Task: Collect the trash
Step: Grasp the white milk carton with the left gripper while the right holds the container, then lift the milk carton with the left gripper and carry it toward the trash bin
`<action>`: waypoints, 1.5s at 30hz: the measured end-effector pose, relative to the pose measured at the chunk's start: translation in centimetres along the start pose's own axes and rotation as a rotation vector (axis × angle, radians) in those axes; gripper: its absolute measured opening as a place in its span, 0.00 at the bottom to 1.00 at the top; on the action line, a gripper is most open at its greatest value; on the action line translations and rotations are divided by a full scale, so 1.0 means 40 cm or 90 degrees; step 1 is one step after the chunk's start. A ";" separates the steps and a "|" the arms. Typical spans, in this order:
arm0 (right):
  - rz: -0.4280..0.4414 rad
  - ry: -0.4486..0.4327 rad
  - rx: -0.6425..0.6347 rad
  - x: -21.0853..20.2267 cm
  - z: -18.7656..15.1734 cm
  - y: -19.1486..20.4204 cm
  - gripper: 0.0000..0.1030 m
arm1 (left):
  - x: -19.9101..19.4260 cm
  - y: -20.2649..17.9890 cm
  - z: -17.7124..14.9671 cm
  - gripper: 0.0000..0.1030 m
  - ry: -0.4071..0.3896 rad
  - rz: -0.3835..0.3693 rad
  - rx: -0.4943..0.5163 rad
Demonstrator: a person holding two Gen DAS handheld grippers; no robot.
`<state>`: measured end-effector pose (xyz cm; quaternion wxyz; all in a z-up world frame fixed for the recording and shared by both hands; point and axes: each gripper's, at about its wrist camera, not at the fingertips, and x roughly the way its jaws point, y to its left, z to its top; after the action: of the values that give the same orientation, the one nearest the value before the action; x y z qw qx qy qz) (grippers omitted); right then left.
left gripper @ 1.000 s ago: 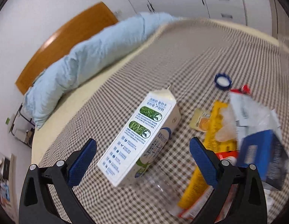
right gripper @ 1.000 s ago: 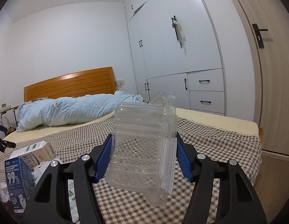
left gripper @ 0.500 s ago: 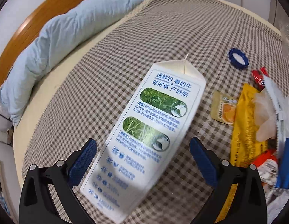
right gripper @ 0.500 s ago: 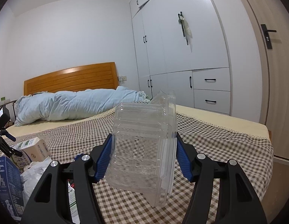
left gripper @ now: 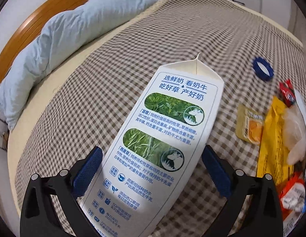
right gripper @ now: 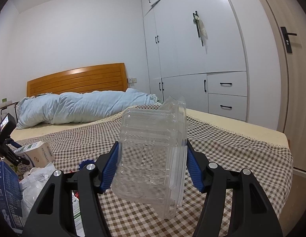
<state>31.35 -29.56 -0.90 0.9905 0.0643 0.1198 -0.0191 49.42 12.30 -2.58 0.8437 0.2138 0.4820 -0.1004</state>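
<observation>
A white milk carton (left gripper: 164,134) with green pictures and blue print lies on its side on the checked bedspread (left gripper: 113,75). My left gripper (left gripper: 153,152) points steeply down over it, open, with the carton's lower half between the two blue pads; I see no squeeze on its sides. In the right wrist view the same carton (right gripper: 37,151) shows at the far left. My right gripper (right gripper: 152,148) is held above the bed, shut on a clear plastic clamshell box (right gripper: 153,158) that stands upright between the pads.
Right of the carton lie a blue bottle cap (left gripper: 262,69), a small yellow sachet (left gripper: 248,126), a long yellow wrapper (left gripper: 273,138), red wrappers (left gripper: 286,92) and a white plastic bag (left gripper: 295,130). A blue box (right gripper: 6,193) stands at the near left. A light blue duvet (right gripper: 79,106) lies by the headboard.
My left gripper has come down and forward onto the milk carton, which now fills the space between its pads. The right gripper still holds the clear box, nearly still.
</observation>
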 end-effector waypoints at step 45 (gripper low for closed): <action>0.042 -0.047 0.014 -0.191 0.041 -0.063 0.59 | -0.381 -0.246 -0.066 0.75 -0.145 0.250 0.106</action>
<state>24.20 -32.08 2.19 0.9936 0.0785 0.0805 0.0097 35.82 4.22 6.70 0.8753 0.3598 0.3232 0.0027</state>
